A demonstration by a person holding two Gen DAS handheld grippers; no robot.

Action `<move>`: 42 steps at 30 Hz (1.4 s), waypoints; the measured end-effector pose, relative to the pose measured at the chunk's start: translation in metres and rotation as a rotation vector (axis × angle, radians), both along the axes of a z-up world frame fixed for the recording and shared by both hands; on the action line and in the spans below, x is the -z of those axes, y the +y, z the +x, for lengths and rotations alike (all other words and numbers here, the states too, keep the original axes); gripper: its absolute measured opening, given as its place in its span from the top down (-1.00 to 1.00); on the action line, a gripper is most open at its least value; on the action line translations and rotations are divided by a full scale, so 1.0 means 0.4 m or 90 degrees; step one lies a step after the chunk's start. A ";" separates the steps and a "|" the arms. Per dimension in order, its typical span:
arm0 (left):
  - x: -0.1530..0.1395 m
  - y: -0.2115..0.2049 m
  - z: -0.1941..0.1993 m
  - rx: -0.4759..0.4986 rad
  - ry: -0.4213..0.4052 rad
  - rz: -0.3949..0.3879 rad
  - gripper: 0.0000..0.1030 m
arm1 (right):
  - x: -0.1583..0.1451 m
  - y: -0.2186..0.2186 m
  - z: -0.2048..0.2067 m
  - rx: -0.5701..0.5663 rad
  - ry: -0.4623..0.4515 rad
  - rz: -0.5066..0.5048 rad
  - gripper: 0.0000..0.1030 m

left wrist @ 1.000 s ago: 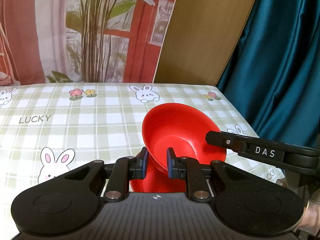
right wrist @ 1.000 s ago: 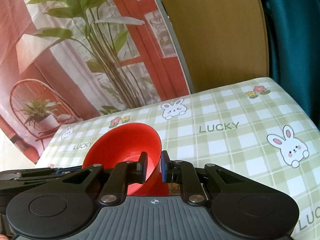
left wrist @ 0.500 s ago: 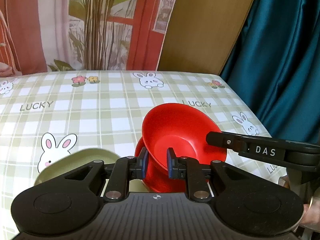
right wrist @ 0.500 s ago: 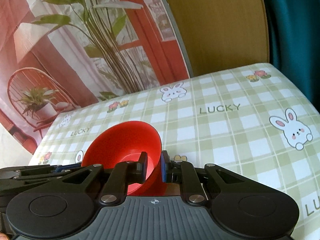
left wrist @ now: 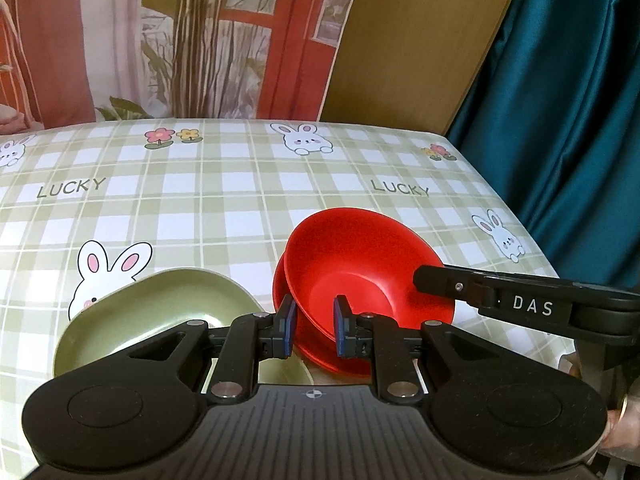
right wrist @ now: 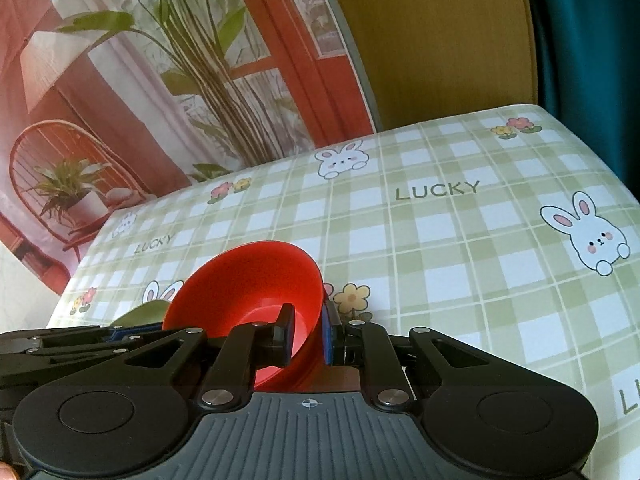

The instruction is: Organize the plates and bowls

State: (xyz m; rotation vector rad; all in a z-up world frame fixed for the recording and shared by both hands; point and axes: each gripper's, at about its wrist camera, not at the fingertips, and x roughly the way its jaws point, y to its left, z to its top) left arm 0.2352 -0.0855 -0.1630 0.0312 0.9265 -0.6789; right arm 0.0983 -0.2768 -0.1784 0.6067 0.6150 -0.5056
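Both grippers are on the red bowl (left wrist: 360,276) at once! The left gripper (left wrist: 313,332) has its jaws nearly closed around the bowl's near rim, one pad outside, one inside. The right gripper (right wrist: 306,334) pinches the opposite rim, jaws narrowed onto the wall. The bowl sits tilted, and a second red edge shows just beneath it (whether that is another bowl nested under it, I cannot tell). Just beside it to the left lies a green plate (left wrist: 152,312), partly hidden behind the left gripper, all above the checked tablecloth (left wrist: 240,200) with its rabbits and LUCKY lettering.
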 end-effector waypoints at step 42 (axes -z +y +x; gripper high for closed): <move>0.076 -0.060 0.129 0.055 0.072 0.026 0.29 | 0.062 -0.006 -0.020 0.050 -0.007 0.100 0.56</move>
